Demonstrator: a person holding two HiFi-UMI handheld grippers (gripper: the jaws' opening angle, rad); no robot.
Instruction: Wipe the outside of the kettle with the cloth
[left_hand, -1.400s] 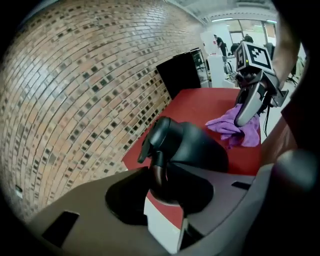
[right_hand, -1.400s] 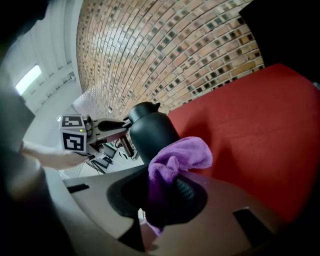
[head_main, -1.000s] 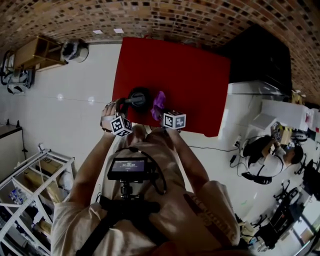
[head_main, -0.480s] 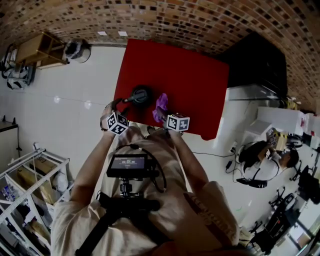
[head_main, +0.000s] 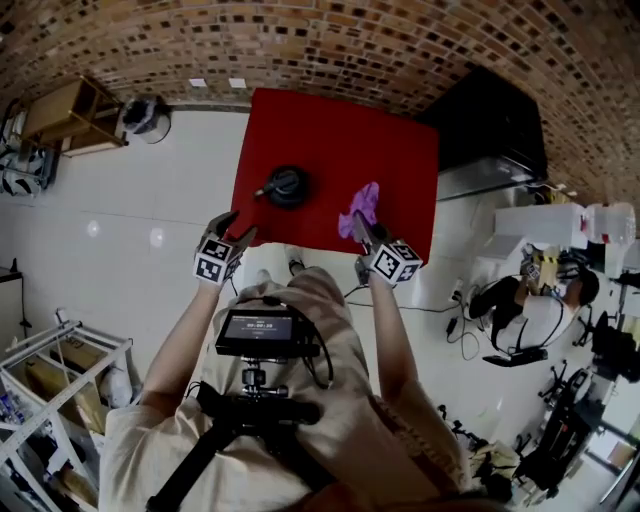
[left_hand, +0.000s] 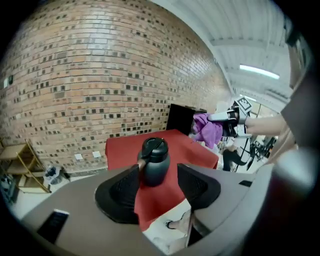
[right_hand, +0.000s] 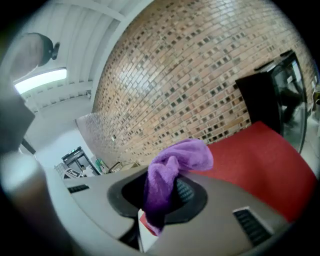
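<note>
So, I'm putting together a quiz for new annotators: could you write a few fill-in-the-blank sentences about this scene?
1. The right gripper is shut on a ____ cloth.
2. The kettle stands upright on a ____ table.
3. The wall behind the table is built of ____.
Missing words: purple, red, brick.

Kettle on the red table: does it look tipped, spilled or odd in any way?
Nothing stands out. The kettle stands upright on the red table, lid on, with no spill showing around it. The purple cloth is not lying loose: it is pinched in the right gripper.
</note>
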